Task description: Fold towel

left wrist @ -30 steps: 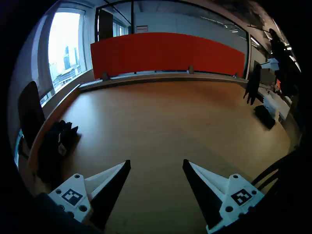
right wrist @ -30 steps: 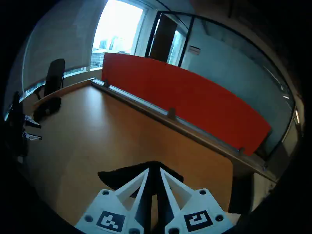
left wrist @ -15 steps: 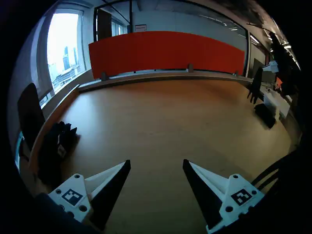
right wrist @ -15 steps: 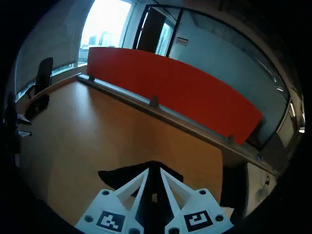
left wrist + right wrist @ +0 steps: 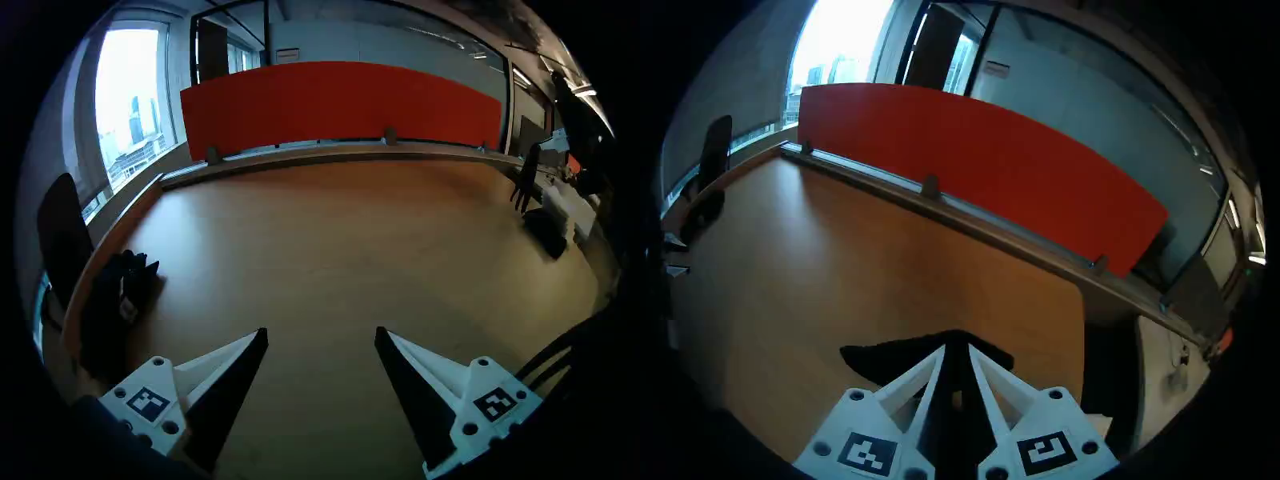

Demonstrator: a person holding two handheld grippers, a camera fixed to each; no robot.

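- Left gripper (image 5: 320, 330): stands with jaws wide, fingers well apart, bare wood of the table (image 5: 336, 232) showing between them.
- Right gripper (image 5: 957, 346): stands with jaws nearly closed, pinching a dark towel (image 5: 880, 360) between both fingers.
- Towel: spreads out to either side behind the fingertips, above the table's near right part in the right gripper view; cannot tell whether it touches the wood.
- Along the far edge of the table: runs a long red partition (image 5: 344, 100), clipped on by small grey brackets.
- At the left in the left gripper view: lies a dark heap (image 5: 120, 288) on the table's edge, with a dark chair (image 5: 60, 232) just beyond it and a bright window (image 5: 128, 112) behind.
- At the right in the same view: sits a dark lump (image 5: 548, 232) past the table's end, and above it hangs a dark limp thing (image 5: 526, 176); too small to tell what either is.
- On the wall above the partition: hangs a small sign (image 5: 288, 55), too small to read.
- On the fingers of both grippers: carry square black-and-white markers (image 5: 148, 402), patterns only, no words.
- On the dark heap: shows a small pale tag, not legible.
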